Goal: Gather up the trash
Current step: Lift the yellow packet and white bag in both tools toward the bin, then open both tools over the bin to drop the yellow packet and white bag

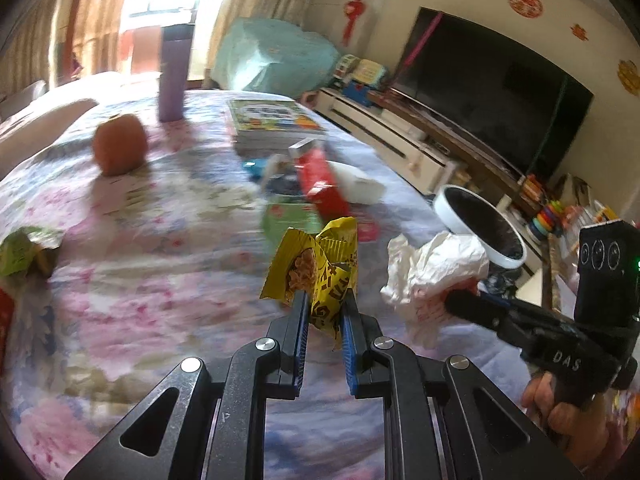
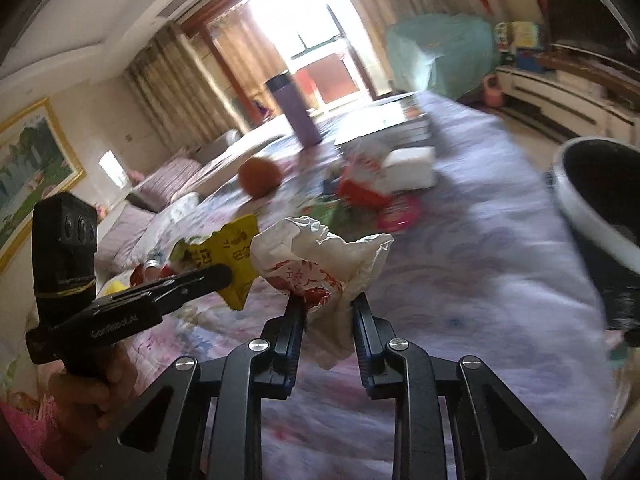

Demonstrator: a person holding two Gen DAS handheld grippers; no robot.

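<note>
My left gripper [image 1: 325, 300] is shut on a yellow snack wrapper [image 1: 320, 268] and holds it above the table; the wrapper also shows in the right wrist view [image 2: 230, 258]. My right gripper [image 2: 327, 304] is shut on a crumpled white paper with red print [image 2: 320, 256], also held above the table. That paper shows in the left wrist view [image 1: 434, 272], with the right gripper [image 1: 460, 300] beside it. A white-rimmed bin with a dark inside [image 1: 480, 224] stands past the table's right edge, also in the right wrist view [image 2: 592, 208].
On the floral tablecloth [image 1: 152, 288] lie an orange [image 1: 119, 148], a purple tumbler [image 1: 174, 74], a stack of books [image 1: 274, 124], a red carton [image 1: 322, 182], a white box [image 1: 358, 186] and a green wrapper [image 1: 24, 252]. A TV [image 1: 496, 92] stands at the right.
</note>
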